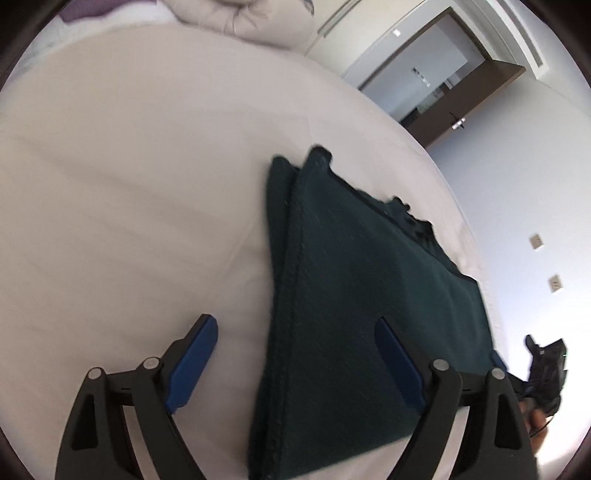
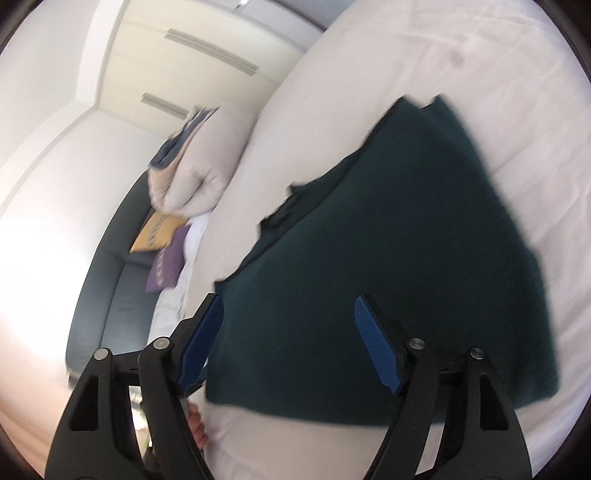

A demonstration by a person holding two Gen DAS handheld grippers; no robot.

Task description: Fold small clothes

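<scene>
Lying folded on the white bed sheet (image 1: 129,184), dark green knitted garment (image 1: 351,295); left gripper (image 1: 295,354) and right gripper (image 2: 288,332) fingers spread wide, empty. Probably between folds; next, regrasping an edge.

The left gripper (image 1: 295,332) hangs with its jaws wide apart above a white bed (image 1: 129,184), its blue pads (image 1: 194,362) pressing on nothing. A dark green folded garment (image 1: 351,295) lies flat on the sheet, its stitched edge running between the fingers. A bunched pale duvet (image 1: 243,18) sits at the far end. A brown door (image 1: 461,107) stands open beyond.
</scene>
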